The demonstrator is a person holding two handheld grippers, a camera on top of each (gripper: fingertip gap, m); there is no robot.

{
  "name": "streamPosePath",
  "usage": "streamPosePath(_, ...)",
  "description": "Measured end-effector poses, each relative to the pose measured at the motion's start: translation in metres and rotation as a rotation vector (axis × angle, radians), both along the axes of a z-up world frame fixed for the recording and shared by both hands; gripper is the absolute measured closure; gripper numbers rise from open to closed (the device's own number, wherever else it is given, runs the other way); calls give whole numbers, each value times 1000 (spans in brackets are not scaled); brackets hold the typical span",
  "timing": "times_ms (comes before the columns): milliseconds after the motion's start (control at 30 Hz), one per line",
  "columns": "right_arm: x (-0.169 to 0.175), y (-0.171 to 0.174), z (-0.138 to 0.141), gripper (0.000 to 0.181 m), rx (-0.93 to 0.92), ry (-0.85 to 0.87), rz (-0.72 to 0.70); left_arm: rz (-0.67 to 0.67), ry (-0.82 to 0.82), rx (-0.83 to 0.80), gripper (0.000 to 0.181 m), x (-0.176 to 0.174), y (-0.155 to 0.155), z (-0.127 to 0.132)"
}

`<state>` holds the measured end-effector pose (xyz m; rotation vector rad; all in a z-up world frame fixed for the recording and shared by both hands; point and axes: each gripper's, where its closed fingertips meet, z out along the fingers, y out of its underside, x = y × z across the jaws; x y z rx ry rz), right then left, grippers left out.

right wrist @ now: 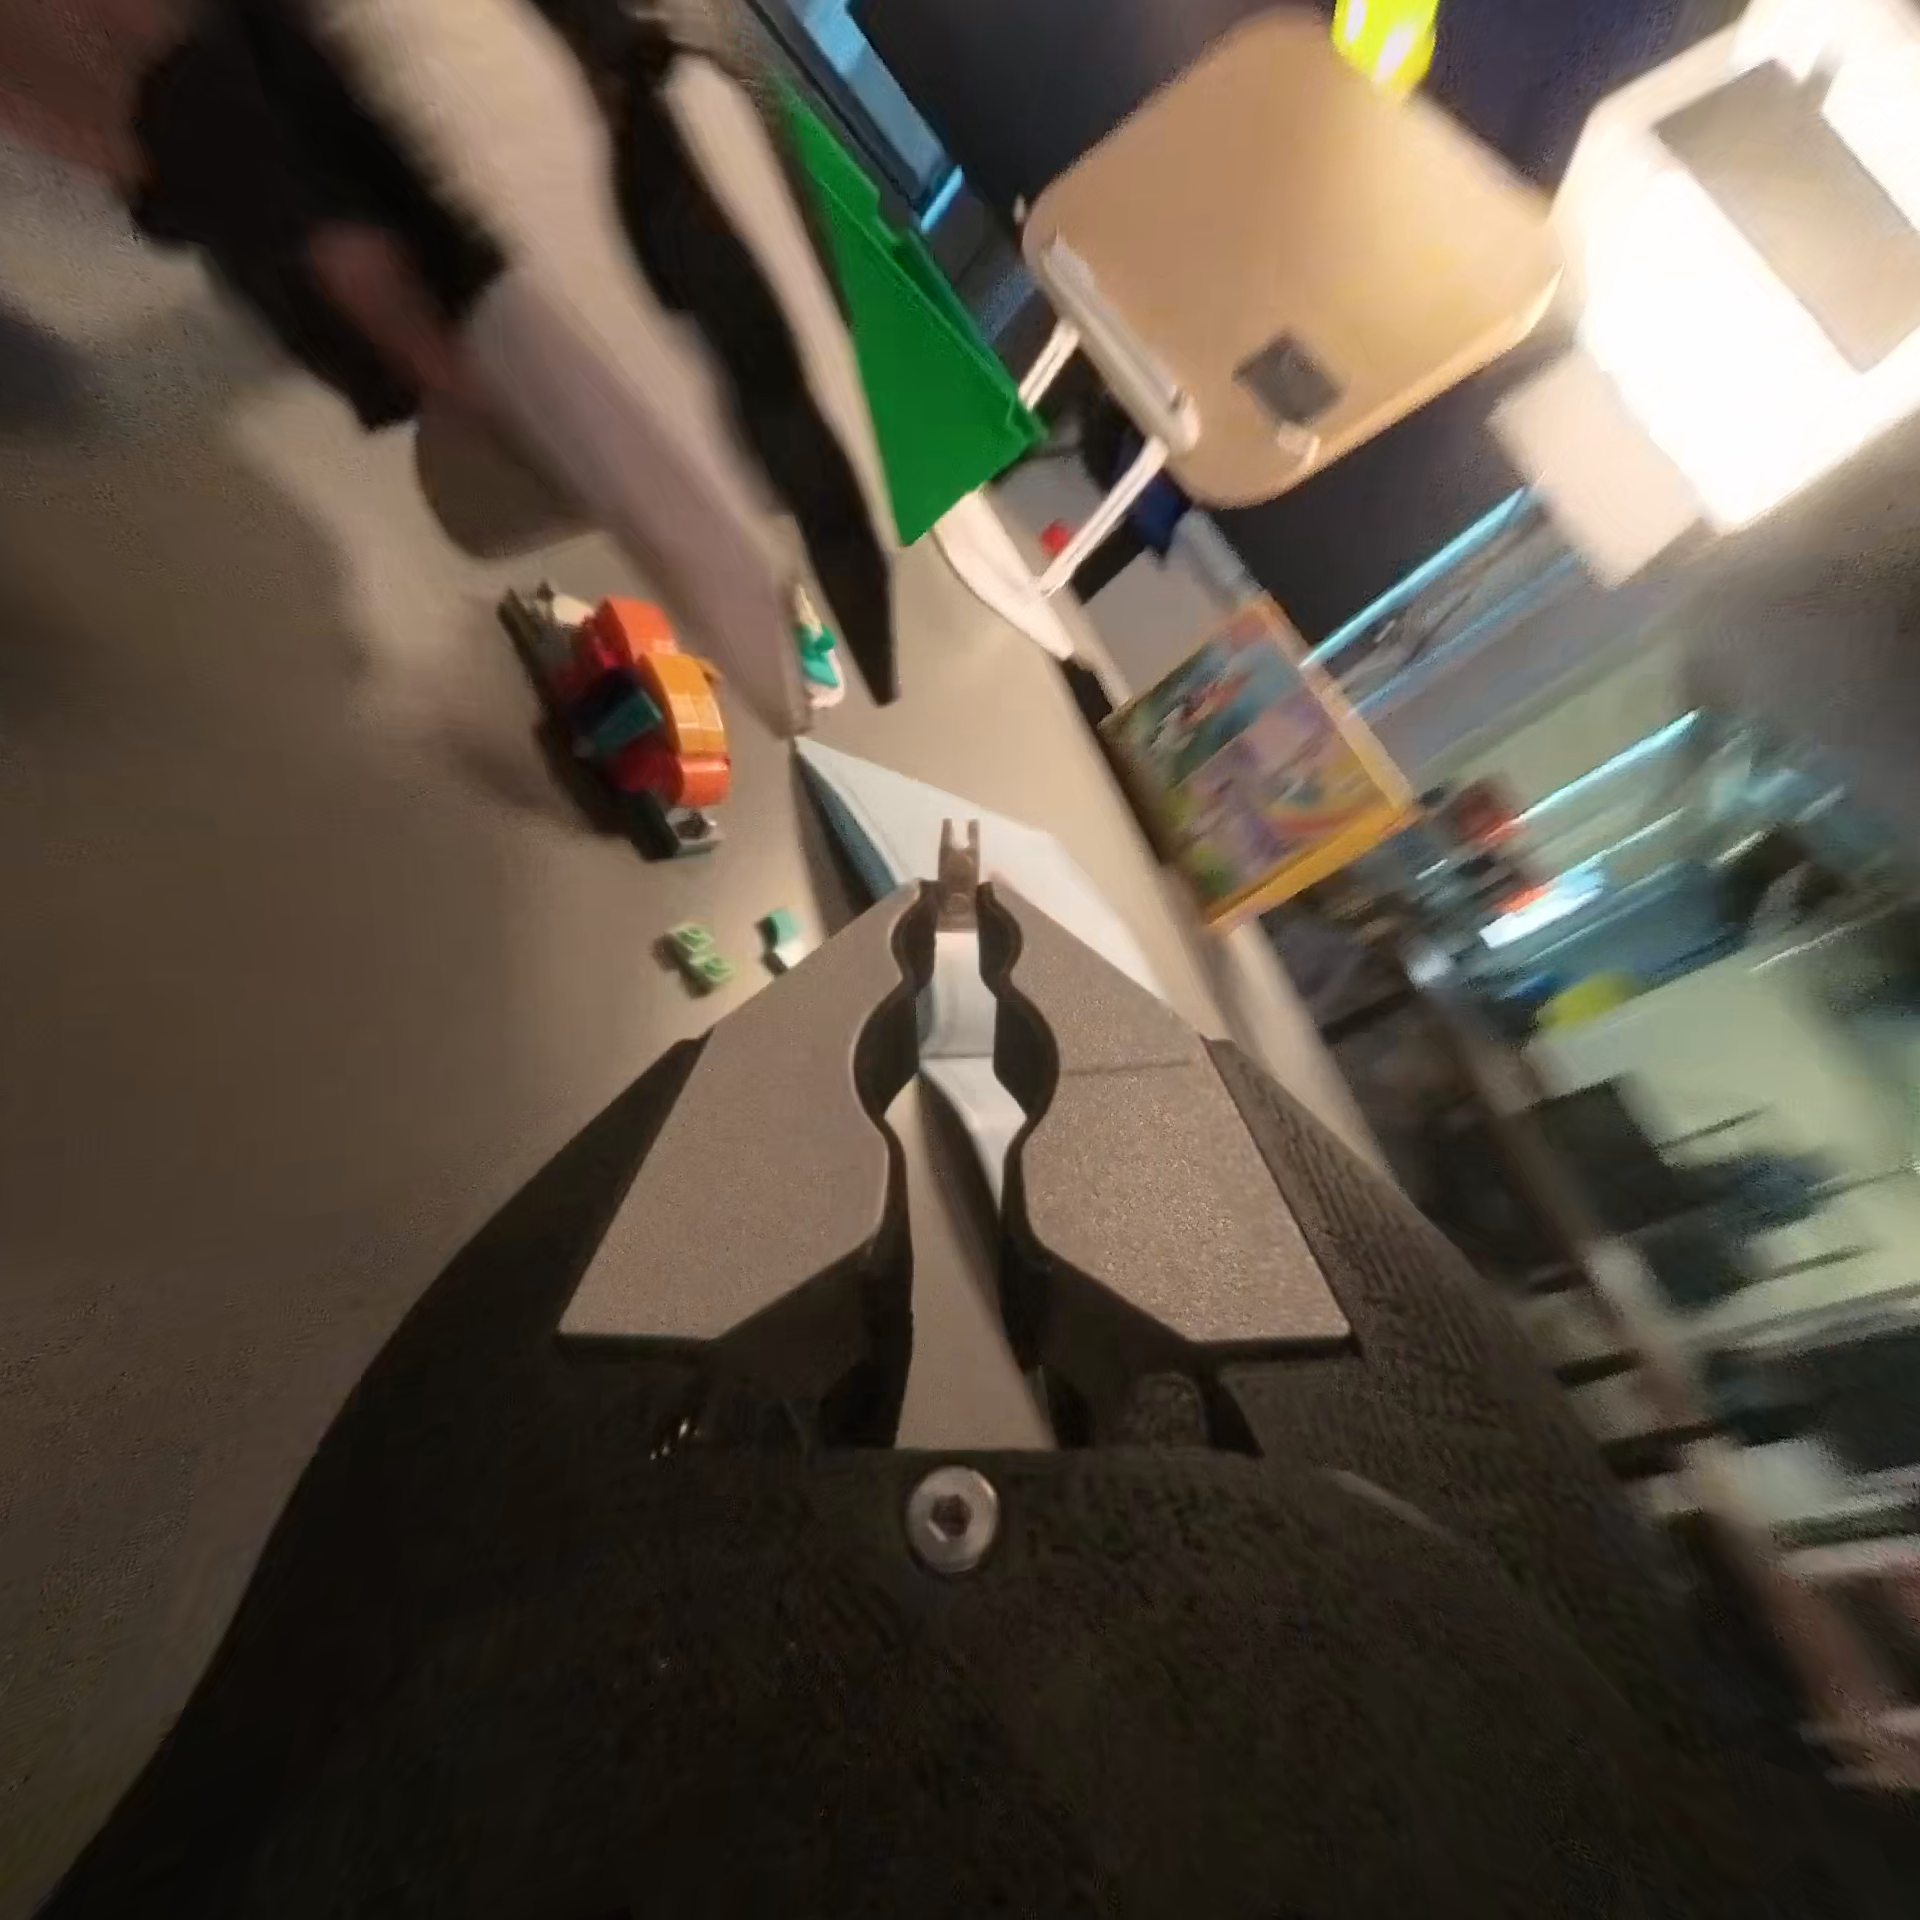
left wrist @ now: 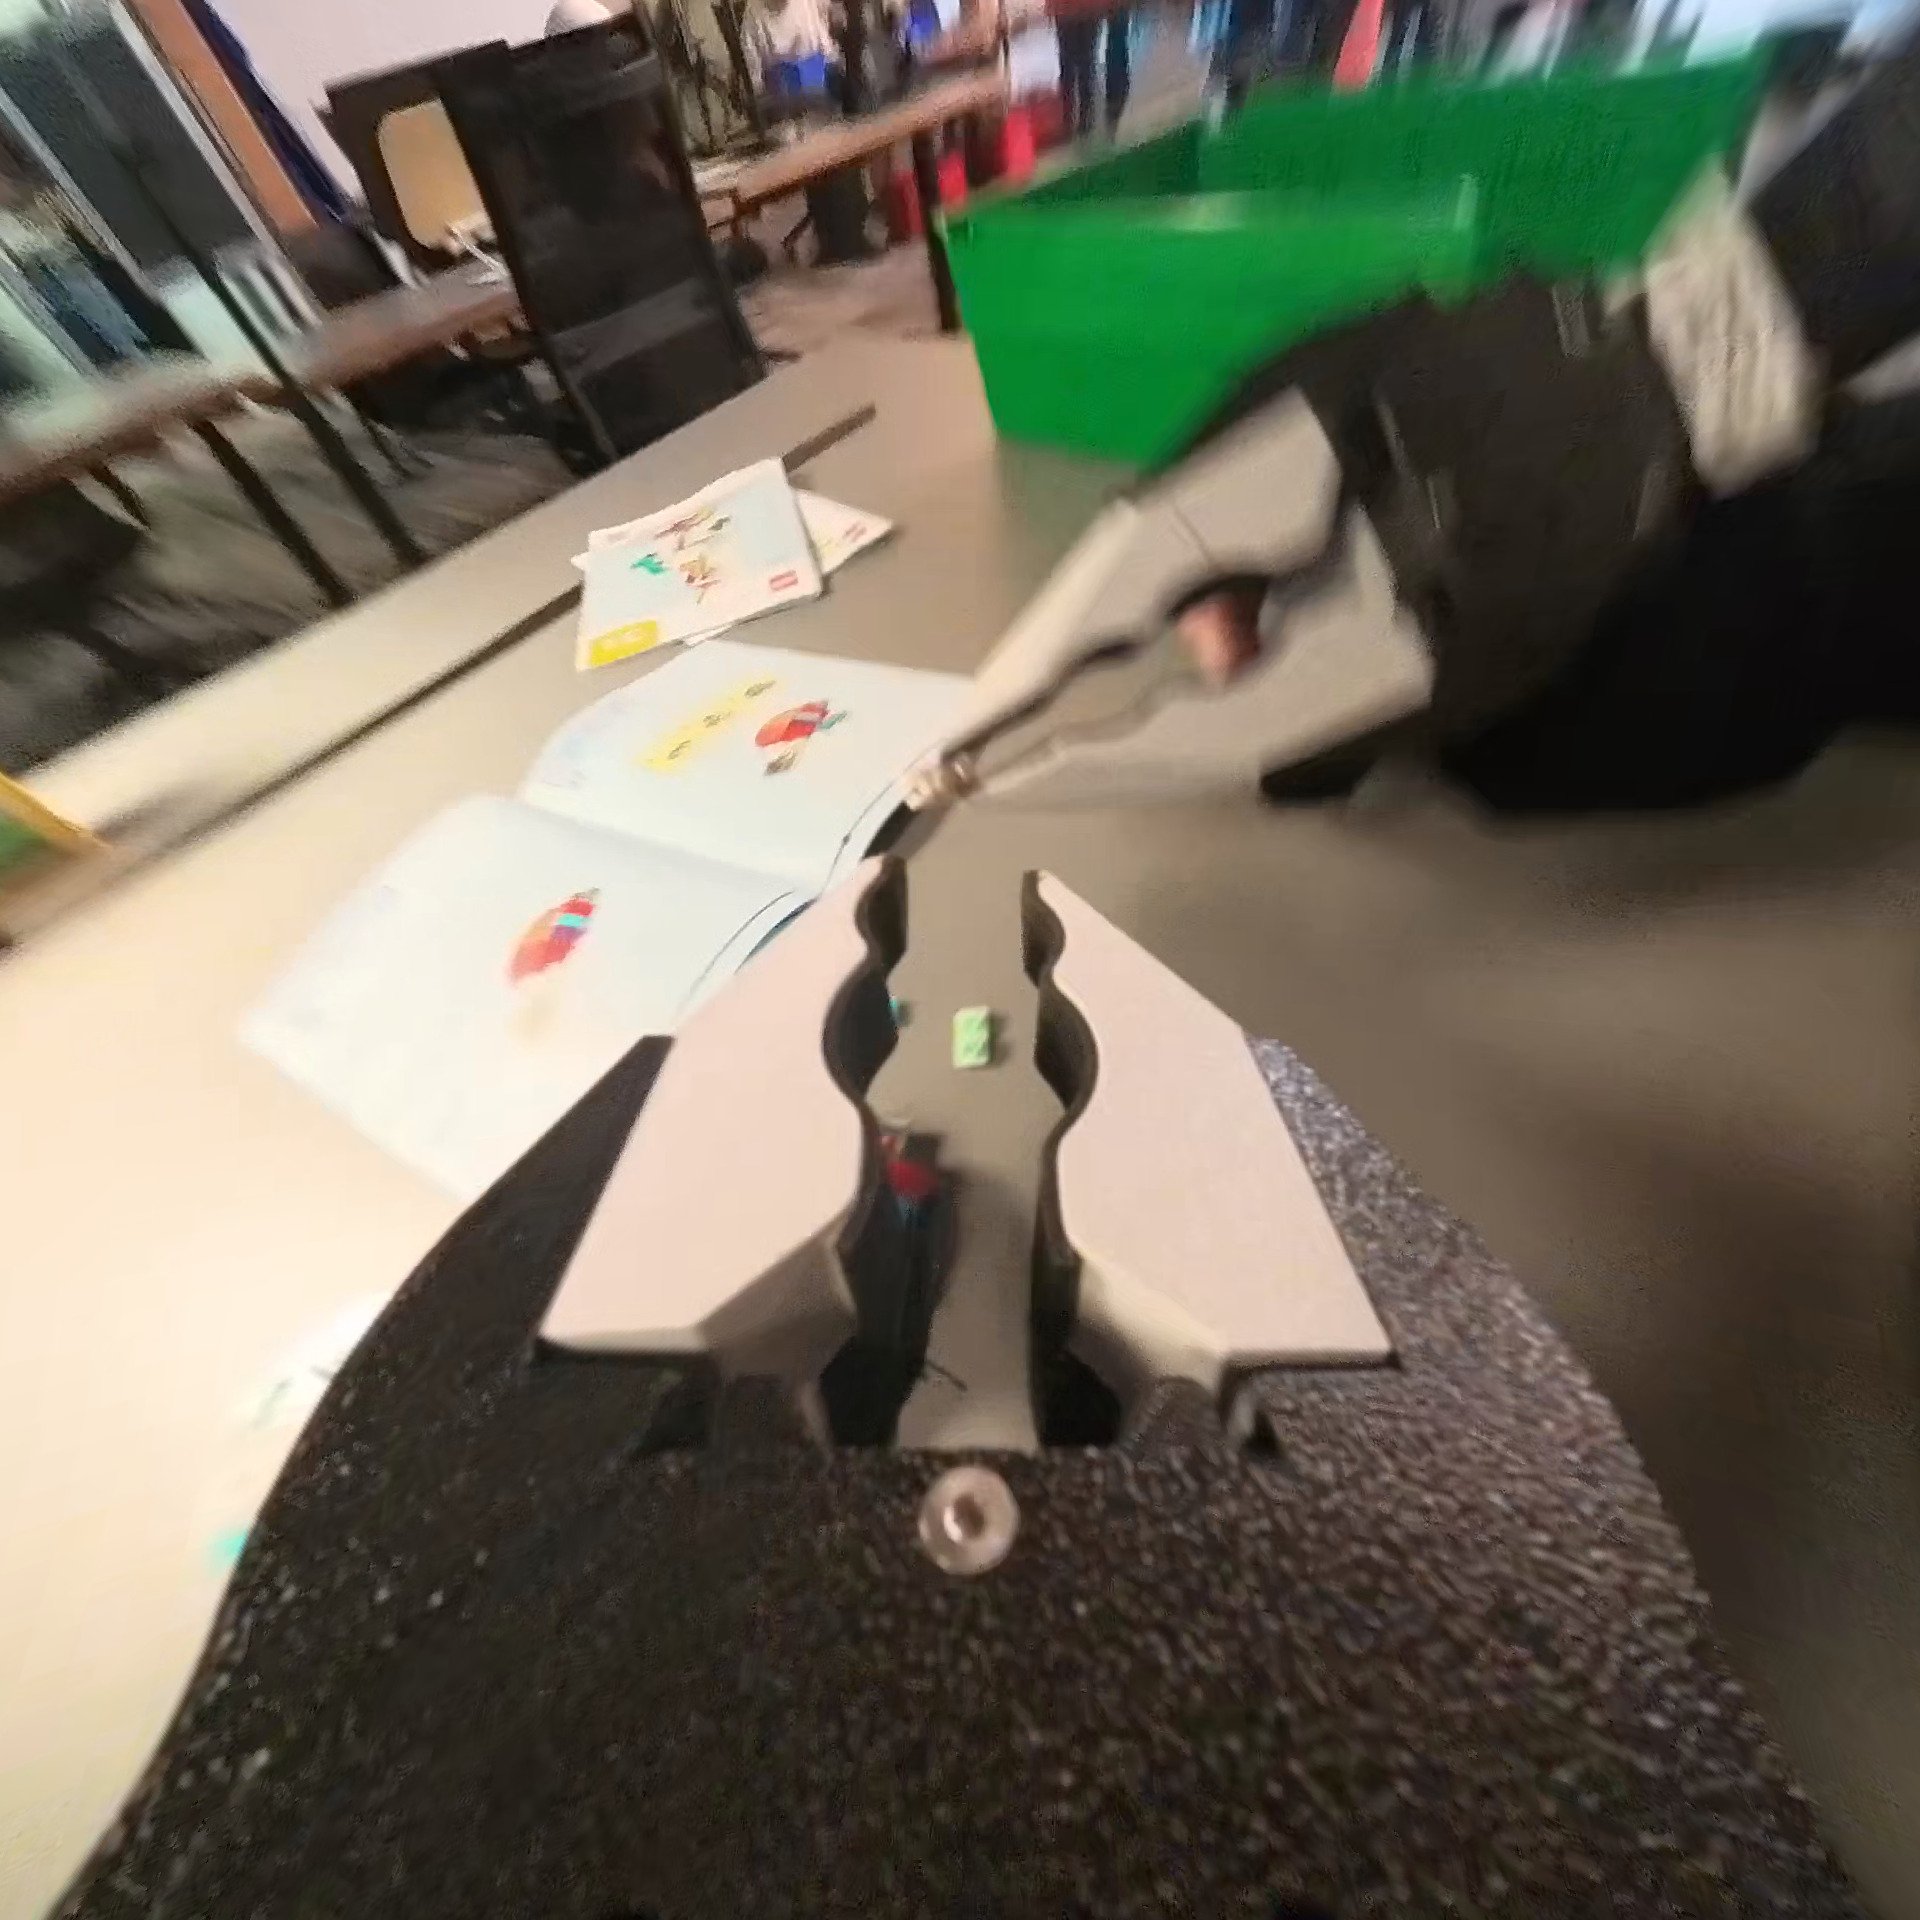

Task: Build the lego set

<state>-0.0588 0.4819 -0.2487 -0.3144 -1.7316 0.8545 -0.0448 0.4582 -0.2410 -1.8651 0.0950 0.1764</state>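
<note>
In the left wrist view my left gripper [left wrist: 961, 883] is open and empty above the grey table. A small light-green piece [left wrist: 977, 1034] and a teal piece [left wrist: 899, 1008] lie on the table between its fingers. Part of the red and dark model [left wrist: 914, 1184] shows lower in the gap. My right gripper [left wrist: 940, 779] comes in from the right, shut on a tiny grey clip piece. In the right wrist view, which is tilted and blurred, my right gripper [right wrist: 961, 904] pinches that grey clip piece [right wrist: 961, 862]. The orange and red model [right wrist: 644, 717] lies on the table to the left, near the green pieces [right wrist: 701, 956].
An open instruction booklet [left wrist: 623, 894] lies left of the grippers, with more booklets [left wrist: 696, 571] behind it. A green bin [left wrist: 1195, 301] stands at the back right. The set's box [right wrist: 1257, 769] stands near the table edge. Chairs and tables are beyond. Both grippers' tips are close together, under 4 cm apart.
</note>
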Motion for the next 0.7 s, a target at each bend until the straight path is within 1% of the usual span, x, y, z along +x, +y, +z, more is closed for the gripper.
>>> streamPosePath(67,5,-7,6,176,171,163,13,-23,-121,25,159,0,0,5)
streamPosePath(133,10,-16,12,176,287,280,32,-45,-203,27,157,1,1,6)
streamPosePath(233,16,-24,14,175,388,369,54,-69,-255,36,164,3,2,7)
streamPosePath(367,18,-27,11,176,437,388,69,-92,-251,25,178,6,0,6)
streamPosePath(500,19,-28,10,176,459,395,78,-95,-248,3,178,6,-2,2)
streamPosePath(600,19,-30,9,175,461,395,84,-97,-241,-14,174,6,-2,-1)
streamPosePath(633,19,-30,9,175,462,392,86,-102,-241,-10,177,7,-2,-1)
streamPosePath(700,19,-30,8,175,461,390,88,-107,-230,-12,179,7,-3,-1)
